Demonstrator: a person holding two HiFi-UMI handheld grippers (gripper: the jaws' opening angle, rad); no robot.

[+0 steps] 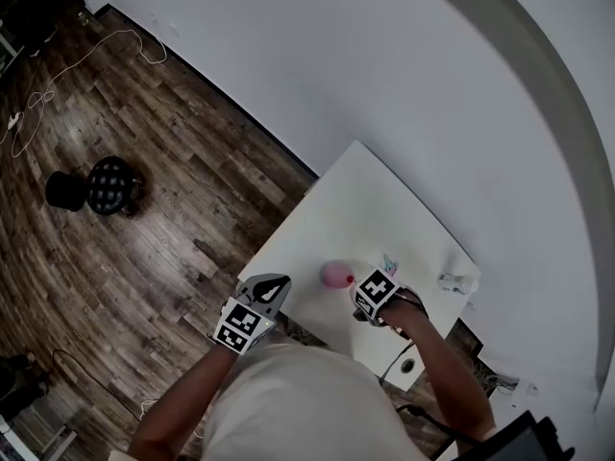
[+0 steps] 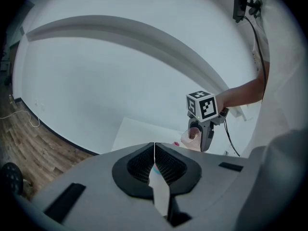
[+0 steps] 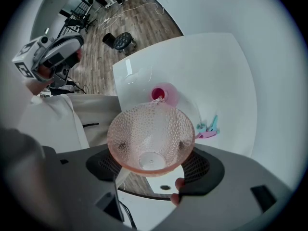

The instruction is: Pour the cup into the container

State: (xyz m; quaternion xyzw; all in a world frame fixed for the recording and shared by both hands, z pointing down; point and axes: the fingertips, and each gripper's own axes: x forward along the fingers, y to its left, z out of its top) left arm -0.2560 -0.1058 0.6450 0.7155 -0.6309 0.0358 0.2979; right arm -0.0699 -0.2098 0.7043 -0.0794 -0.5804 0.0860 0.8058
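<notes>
White tabletop point(image 1: 365, 200) over wood floor point(image 1: 144, 257). Right gripper point(image 3: 151, 165) jaws pinch the cup point(image 3: 150, 129) by its lower wall; it looks light, rigid and slick. Left gripper point(image 2: 154, 172) jaws clenched, empty.

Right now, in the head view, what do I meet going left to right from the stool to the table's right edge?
Black stool → left tool → pink container → right tool holding the cup → small clear object.

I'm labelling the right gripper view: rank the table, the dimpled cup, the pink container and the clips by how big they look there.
1. white table
2. dimpled cup, enlarged by its nearness to the camera
3. pink container and clips: too alike to rank
</notes>
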